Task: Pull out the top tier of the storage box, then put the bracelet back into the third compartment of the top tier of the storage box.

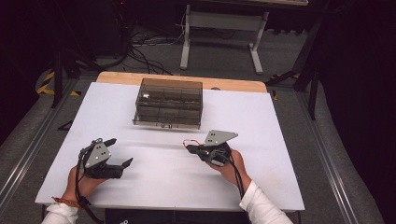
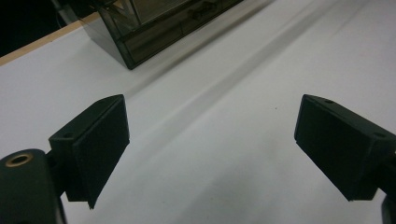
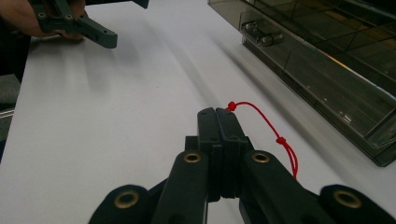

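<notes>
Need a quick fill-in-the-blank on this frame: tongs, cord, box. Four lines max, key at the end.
1. The right tongs are shut on a ____ cord.
2. The left tongs are ____, with nothing between them.
3. The smoky clear box sits on the white table with its lid ____.
4. In the high view, the box lies ____ both tongs, nearer the table's far edge.

Missing words: red; open; closed; beyond
</notes>
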